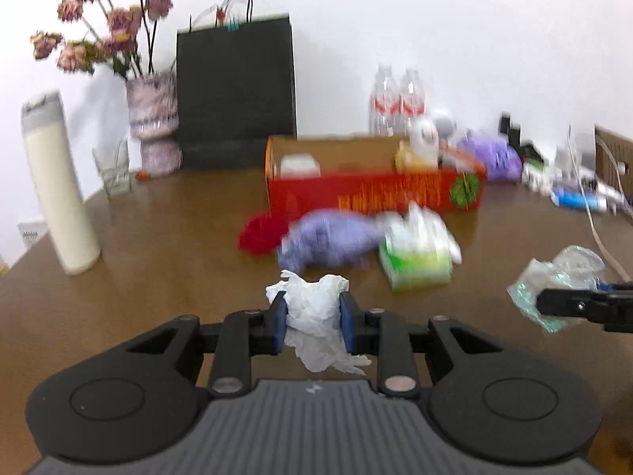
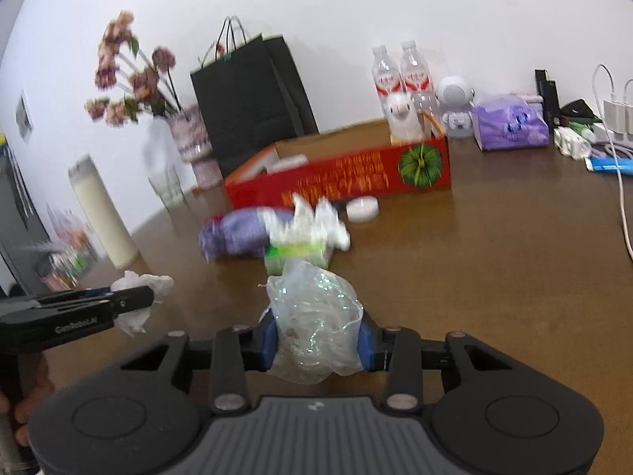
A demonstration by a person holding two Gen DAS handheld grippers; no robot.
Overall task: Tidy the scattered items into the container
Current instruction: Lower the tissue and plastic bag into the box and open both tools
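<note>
My left gripper (image 1: 313,310) is shut on a crumpled white tissue (image 1: 314,316) above the brown table. My right gripper (image 2: 316,334) is shut on a crumpled clear plastic wrapper (image 2: 314,320); it also shows at the right of the left wrist view (image 1: 554,285). The red cardboard box (image 1: 372,190), the container, stands open beyond, with a small white box and a white plush toy (image 1: 425,138) inside. In front of it lie a purple packet (image 1: 328,237), a green tissue pack (image 1: 417,257), a red item (image 1: 259,233) and a white round lid (image 2: 362,209).
A cream bottle (image 1: 59,190), a glass (image 1: 112,170), a flower vase (image 1: 154,122) and a black paper bag (image 1: 237,87) stand at the left and back. Two water bottles (image 1: 397,99), a purple tissue pack (image 2: 510,120), a white robot toy (image 2: 455,107), chargers and cables (image 2: 617,150) sit at the right.
</note>
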